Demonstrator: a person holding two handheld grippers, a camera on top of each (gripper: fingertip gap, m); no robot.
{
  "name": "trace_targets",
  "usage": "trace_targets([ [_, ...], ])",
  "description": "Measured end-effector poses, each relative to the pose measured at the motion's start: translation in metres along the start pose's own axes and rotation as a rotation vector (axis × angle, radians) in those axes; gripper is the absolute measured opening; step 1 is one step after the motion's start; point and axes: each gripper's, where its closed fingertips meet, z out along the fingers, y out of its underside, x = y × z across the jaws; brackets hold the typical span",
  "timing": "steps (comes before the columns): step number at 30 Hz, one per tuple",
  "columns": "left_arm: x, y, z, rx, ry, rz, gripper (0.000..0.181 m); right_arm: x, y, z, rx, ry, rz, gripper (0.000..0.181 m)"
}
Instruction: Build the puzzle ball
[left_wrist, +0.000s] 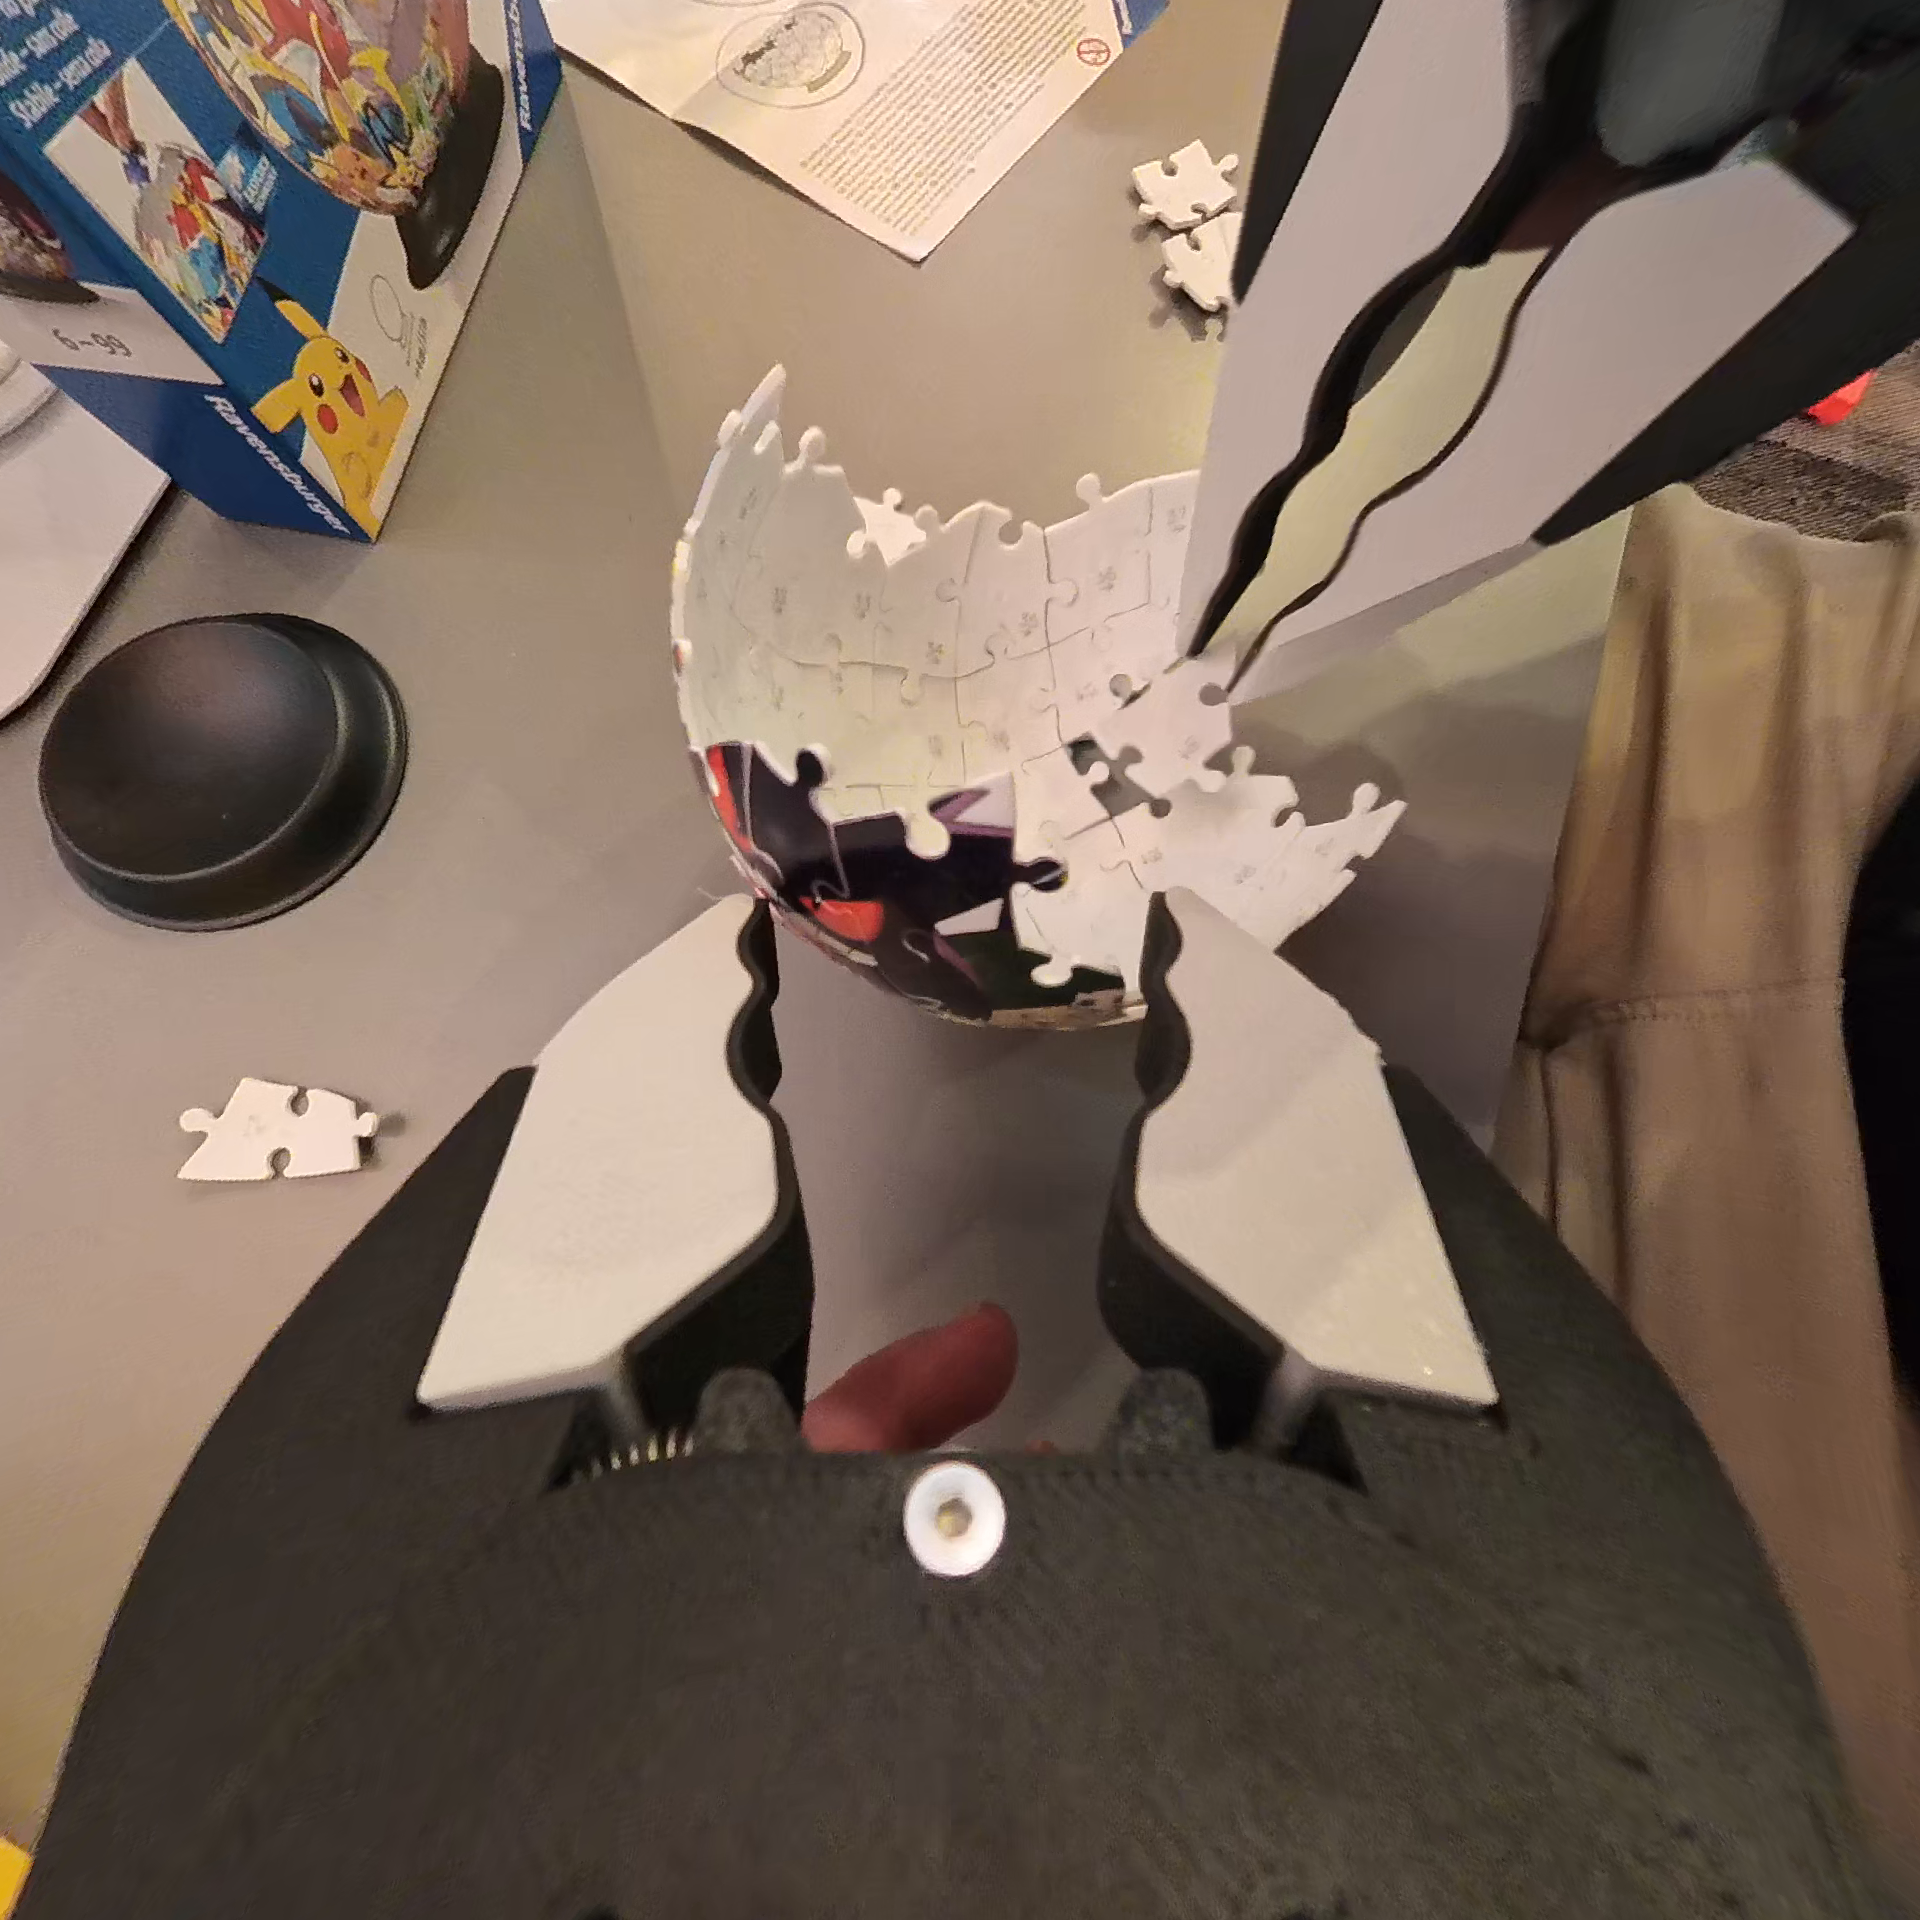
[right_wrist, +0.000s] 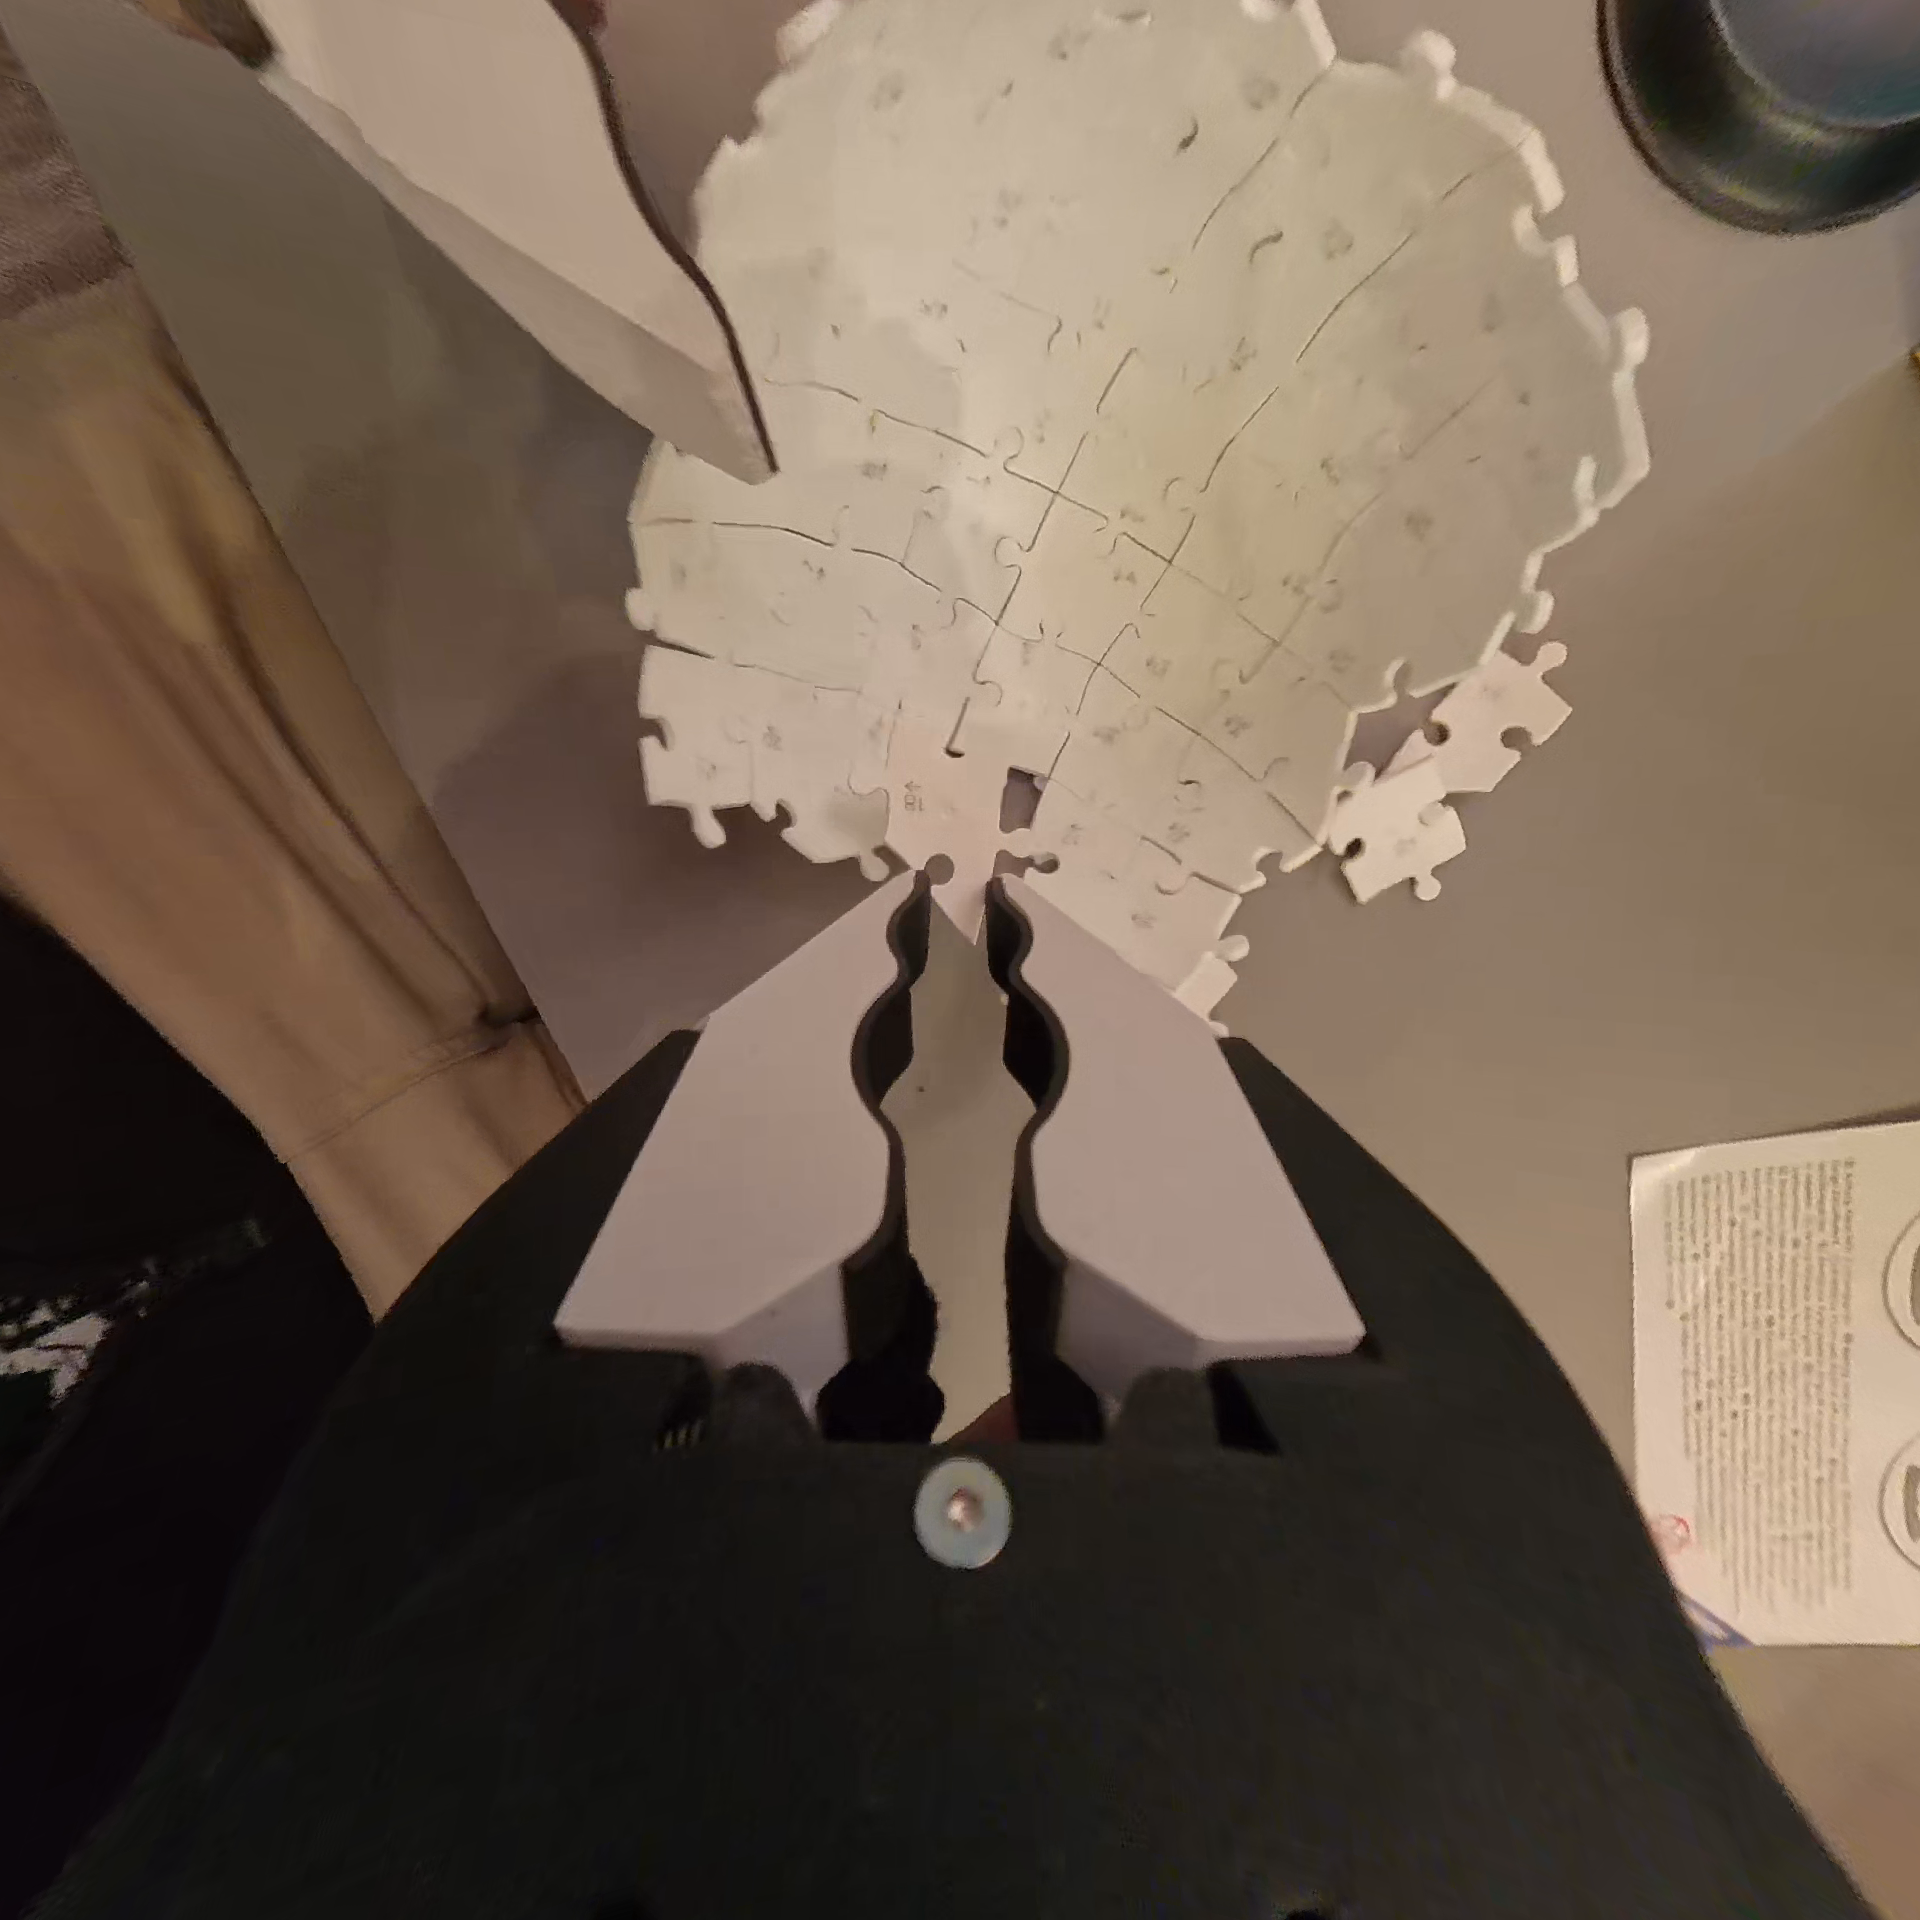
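The half-built puzzle ball lies on the grey table, its white inside facing me and its coloured outside low on the near side. My left gripper is open, its tips on either side of the ball's lower near part; I cannot tell if they press on it. One left finger reaches the ball's rim in the right wrist view. My right gripper is shut on a white puzzle piece. It holds the piece at a gap in the ball's rim.
A black ball stand sits left of the ball. The puzzle box and an instruction sheet lie at the back. Loose white pieces lie around. Beige fabric hangs at the table's edge. The grippers' ends are close to 9 cm from one another.
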Motion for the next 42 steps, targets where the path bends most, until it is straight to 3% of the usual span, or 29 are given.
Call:
trace_targets([
  [12,0.004,-0.005,0.000,0.021,0.008,0.012,0.067,0.006,0.012,0.013,-0.134,0.078,-0.011,0.009],
  [23,0.006,-0.008,-0.001,0.030,0.013,0.019,0.067,0.003,0.016,0.016,-0.165,0.094,0.009,0.009],
  [35,0.007,-0.011,-0.003,0.035,0.012,0.024,0.067,0.000,0.014,0.010,-0.155,0.116,0.006,0.014],
  [42,0.007,-0.012,-0.003,0.035,0.013,0.028,0.067,0.003,0.000,0.016,-0.096,0.075,-0.004,0.007],
])
